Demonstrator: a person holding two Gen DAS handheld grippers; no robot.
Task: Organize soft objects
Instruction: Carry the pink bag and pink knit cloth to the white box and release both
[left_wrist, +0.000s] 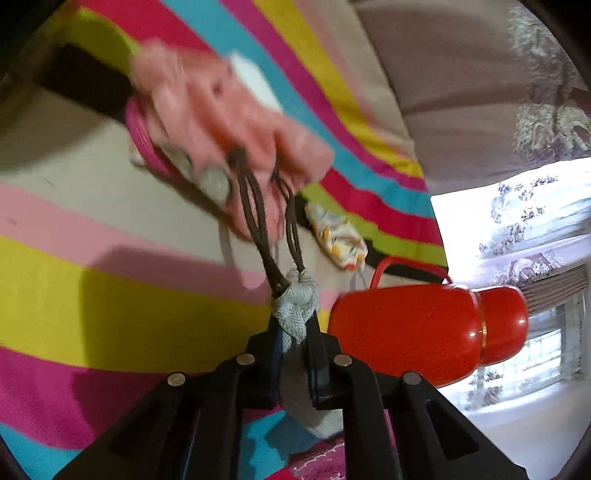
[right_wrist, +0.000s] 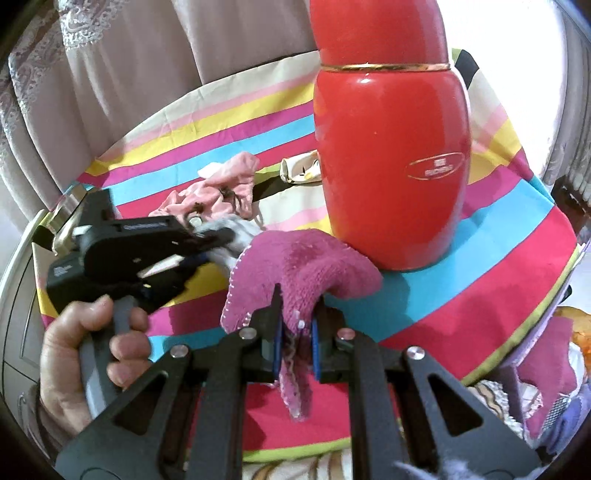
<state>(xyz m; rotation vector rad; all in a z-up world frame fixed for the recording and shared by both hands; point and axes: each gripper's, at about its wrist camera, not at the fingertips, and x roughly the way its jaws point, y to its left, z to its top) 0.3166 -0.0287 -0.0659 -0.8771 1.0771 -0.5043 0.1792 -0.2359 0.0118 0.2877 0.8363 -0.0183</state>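
Observation:
My left gripper (left_wrist: 295, 328) is shut on a grey-white herringbone cloth (left_wrist: 297, 306). Brown cords (left_wrist: 255, 221) run from that cloth up to a blurred pink fluffy garment (left_wrist: 221, 122) lifted over the striped cover. In the right wrist view, the left gripper (right_wrist: 218, 236) pinches the grey cloth (right_wrist: 240, 230) and the pink garment (right_wrist: 221, 184) lies behind it. My right gripper (right_wrist: 297, 328) is shut on a magenta knitted cloth (right_wrist: 295, 266), which bulges above the jaws and hangs below them.
A tall red thermos (right_wrist: 391, 166) stands on the striped table cover (right_wrist: 480, 258) just right of the magenta cloth; it also shows beside my left fingers (left_wrist: 417, 332). A small printed pouch (left_wrist: 336, 236) and a pink ring (left_wrist: 140, 136) lie on the cover. More fabrics (right_wrist: 546, 387) are piled at the lower right.

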